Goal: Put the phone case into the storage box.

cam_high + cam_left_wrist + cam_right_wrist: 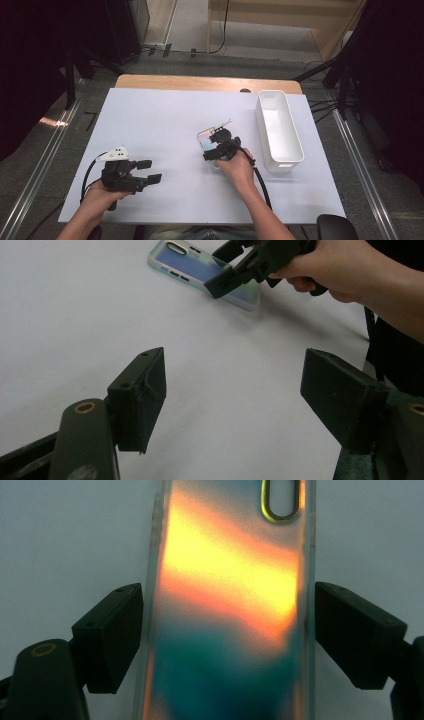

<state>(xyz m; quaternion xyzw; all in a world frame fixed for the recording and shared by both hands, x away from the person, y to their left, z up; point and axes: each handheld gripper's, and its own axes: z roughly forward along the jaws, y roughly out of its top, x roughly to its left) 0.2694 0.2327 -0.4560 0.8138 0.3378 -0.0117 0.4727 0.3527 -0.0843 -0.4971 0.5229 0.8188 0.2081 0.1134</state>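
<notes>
Right gripper view: right tool (227, 630) clamps phone case (227, 605) | high view: white bin (280, 131)

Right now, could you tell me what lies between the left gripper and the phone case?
Bare white table and nothing else, in the high view, separates the left gripper from the phone case.

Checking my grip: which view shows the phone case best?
Right gripper view: the phone case sits large between the right gripper jaws, pads at its edges. Left gripper view shows it partly covered; high view, small.
</notes>
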